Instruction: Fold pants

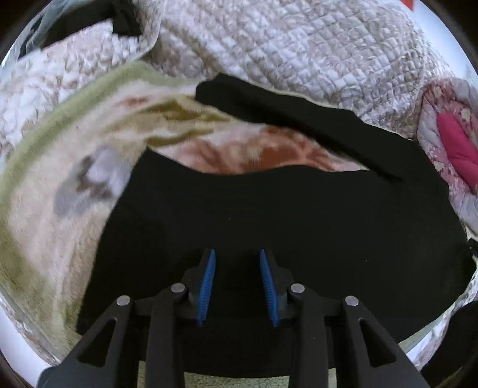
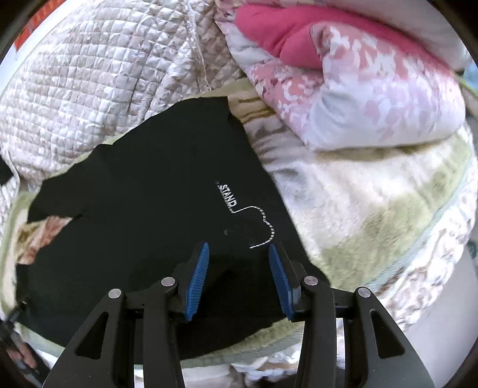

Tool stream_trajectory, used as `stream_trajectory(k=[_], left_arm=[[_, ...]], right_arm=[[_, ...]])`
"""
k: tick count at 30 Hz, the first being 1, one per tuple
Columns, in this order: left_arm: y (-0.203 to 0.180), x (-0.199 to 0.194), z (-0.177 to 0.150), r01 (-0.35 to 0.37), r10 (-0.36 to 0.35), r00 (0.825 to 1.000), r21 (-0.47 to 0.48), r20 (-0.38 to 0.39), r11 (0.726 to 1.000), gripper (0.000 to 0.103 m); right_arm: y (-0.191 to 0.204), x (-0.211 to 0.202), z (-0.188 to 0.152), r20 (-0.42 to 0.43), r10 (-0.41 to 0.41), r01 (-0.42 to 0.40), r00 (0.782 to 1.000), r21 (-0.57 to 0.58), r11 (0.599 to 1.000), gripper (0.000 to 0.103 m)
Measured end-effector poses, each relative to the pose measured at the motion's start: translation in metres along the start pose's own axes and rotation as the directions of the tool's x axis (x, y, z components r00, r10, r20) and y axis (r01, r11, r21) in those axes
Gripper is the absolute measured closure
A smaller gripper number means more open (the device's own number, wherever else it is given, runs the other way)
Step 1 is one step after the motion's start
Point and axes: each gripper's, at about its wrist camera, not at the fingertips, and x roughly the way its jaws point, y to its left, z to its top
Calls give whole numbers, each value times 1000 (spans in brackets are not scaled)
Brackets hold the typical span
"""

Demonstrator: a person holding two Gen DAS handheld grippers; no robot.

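Note:
Black pants lie spread on a fleece blanket on a bed. One leg runs up toward the far left in the left wrist view. In the right wrist view the pants show a white "STAND" print with a dotted line. My left gripper is open, just above the black cloth, holding nothing. My right gripper is open over the pants near their right edge, holding nothing.
A cream and green fleece blanket lies under the pants. A quilted beige bedspread is bunched behind. A pink floral quilt with a magenta lining lies at the right. Another dark garment sits at the far left.

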Motion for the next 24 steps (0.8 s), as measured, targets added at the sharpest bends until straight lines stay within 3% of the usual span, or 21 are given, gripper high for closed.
stream_trajectory(k=[6,12,17,24], left_arm=[[-1,-25,6,13,-12,999,-18,43,1000,69],[5,-35,-1,-4,5,999,-32,39,999,68],[20,-22,-19,-40,36,998,-70,-53,997,66],[-3,-40,-12,12,-12,1000,-25,-6,1000,66]], right_arm=[[28,-25,-3,39,87,-84,995,-89,993,60],[70,-14,-24,-70,172,-183,983,-213,960,60],[78,5,-34,-156,151,-185,976,-228,956,60],[92,-14,-28,-117,182,-207,976,-264,942,60]])
